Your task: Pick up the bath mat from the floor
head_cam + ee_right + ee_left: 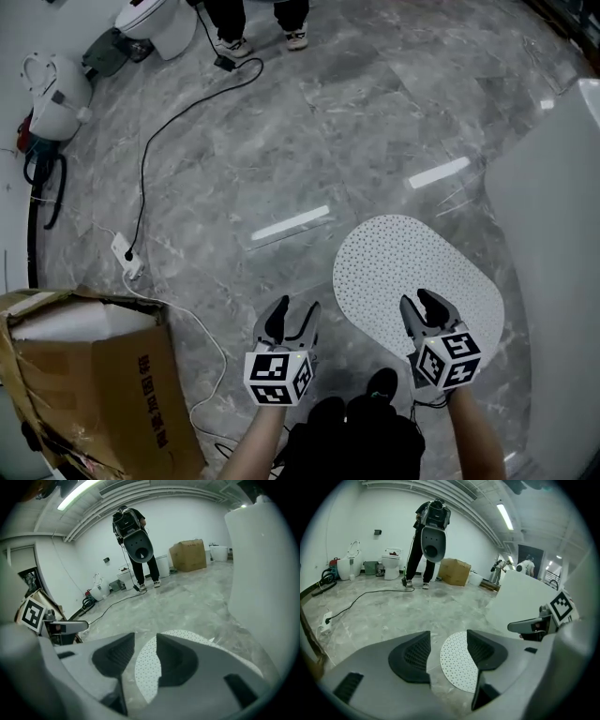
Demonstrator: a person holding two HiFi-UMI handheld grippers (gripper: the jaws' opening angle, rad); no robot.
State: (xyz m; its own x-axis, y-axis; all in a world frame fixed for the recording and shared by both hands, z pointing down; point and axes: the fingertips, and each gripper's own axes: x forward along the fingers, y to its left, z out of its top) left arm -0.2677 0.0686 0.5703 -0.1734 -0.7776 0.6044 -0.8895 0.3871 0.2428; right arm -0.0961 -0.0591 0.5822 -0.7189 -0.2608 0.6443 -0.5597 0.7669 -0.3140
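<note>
At the near left stands an open cardboard box [89, 375] with white foam in its top. Just beyond it a white power strip [125, 254] lies on the grey marble floor [375, 122], and a black cable [155, 141] runs from it toward the far side, where a white toilet [157, 22] stands and a person's legs [255, 21] show.

The left gripper [295, 309] hangs over bare floor just left of the bath mat [412, 267], tilted downward. Its jaws are released and stand well apart with nothing gripped; in the left gripper view the mat's rounded left end shows on the floor through the gap.

The bath mat, a white oval sheet dotted with small holes, lies flat on the floor at the near right, close beside a tall white bathtub wall [553, 244] on its right.

The right gripper [420, 300] is above the near part of the mat, also tilted downward, its jaws released and empty. In the right gripper view the mat's left edge lies under the gap; whether the tips touch it cannot be told.
</note>
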